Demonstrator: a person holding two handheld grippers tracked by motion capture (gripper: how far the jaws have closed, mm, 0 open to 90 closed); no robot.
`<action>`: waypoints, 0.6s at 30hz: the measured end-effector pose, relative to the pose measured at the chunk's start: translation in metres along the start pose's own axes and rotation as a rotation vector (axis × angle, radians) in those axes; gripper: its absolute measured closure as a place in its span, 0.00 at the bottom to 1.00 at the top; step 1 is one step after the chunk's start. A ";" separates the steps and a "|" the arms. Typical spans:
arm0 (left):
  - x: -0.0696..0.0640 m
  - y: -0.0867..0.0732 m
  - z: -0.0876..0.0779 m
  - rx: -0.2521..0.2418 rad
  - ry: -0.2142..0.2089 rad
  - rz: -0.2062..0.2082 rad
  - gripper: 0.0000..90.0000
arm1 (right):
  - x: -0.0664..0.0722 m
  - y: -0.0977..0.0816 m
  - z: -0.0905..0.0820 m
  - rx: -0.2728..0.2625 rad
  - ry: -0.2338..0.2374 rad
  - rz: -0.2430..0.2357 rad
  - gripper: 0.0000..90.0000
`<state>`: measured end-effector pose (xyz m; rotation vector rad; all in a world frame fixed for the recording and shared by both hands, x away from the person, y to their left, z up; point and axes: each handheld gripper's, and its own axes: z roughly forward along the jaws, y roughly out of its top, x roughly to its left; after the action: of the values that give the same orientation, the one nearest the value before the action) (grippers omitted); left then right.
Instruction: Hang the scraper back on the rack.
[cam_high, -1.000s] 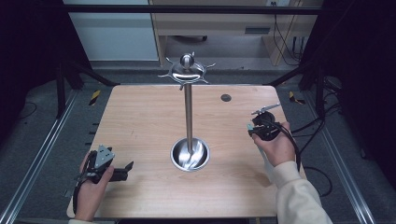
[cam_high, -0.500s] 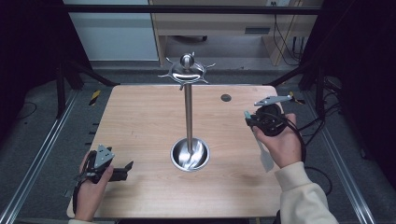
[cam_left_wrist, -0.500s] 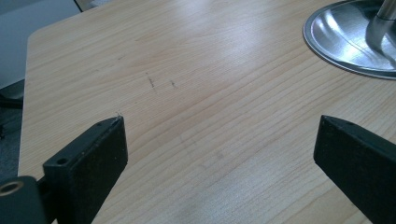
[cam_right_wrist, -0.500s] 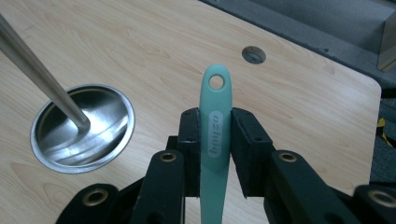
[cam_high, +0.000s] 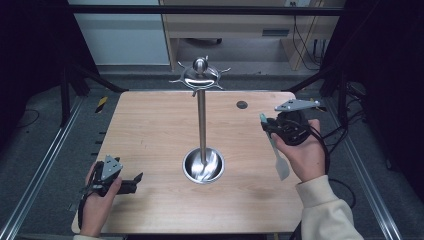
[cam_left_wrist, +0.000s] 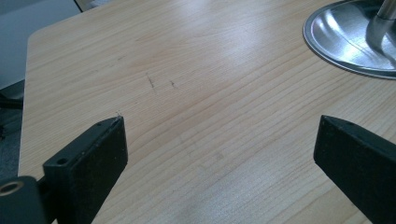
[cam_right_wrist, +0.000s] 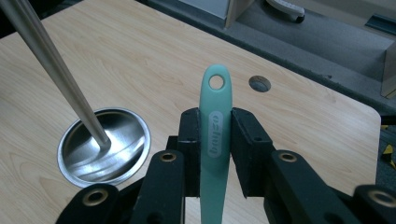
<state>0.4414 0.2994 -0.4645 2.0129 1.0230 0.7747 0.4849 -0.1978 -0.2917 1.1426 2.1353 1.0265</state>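
The wooden table (cam_high: 150, 130) carries one tall thing: a steel utensil stand (cam_high: 201, 125), its round dished base (cam_high: 203, 165) resting near the table's middle and its pole rising to a crown of hooks (cam_high: 200, 76). From the right gripper (cam_high: 280, 129) the stand lies off to the side and a little below, well apart; in the right gripper view the pole (cam_right_wrist: 56, 74) slants across the upper corner, with the base beneath it, beside the jaws. That placing makes sense if the work in hand is hanging a utensil: the hooks sit high, so the tool has to be carried up to them.

The right gripper is held above the table's right part, clear of the surface, clenched on the handle of a pale green spatula (cam_right_wrist: 215, 140). In the high view the blade (cam_high: 281, 167) hangs down toward the person's wrist. The jaws clamp the handle below its tip, leaving the hanging hole (cam_right_wrist: 216, 82) free and pointing ahead, which is likely deliberate, since the hole is what must slip over a hook.

The left gripper (cam_left_wrist: 219, 154) rests low at the table's near left corner, jaws wide apart with bare wood between them, the stand's base just ahead of it. It appears parked, waiting out of the way.

A small dark round hole (cam_high: 242, 104) in the tabletop lies beyond the right gripper.
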 end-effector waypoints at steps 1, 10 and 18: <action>0.000 0.000 0.000 0.000 0.000 0.001 0.03 | 0.001 0.001 -0.001 -0.002 0.000 0.002 0.82; -0.001 0.000 0.000 0.003 -0.002 0.005 0.03 | 0.007 0.009 -0.008 -0.038 0.017 -0.006 0.82; 0.000 0.000 0.000 0.002 -0.001 0.004 0.03 | 0.012 0.014 -0.015 -0.075 0.039 -0.019 0.82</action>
<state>0.4415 0.2990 -0.4646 2.0176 1.0197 0.7745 0.4742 -0.1884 -0.2723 1.0734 2.1154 1.1189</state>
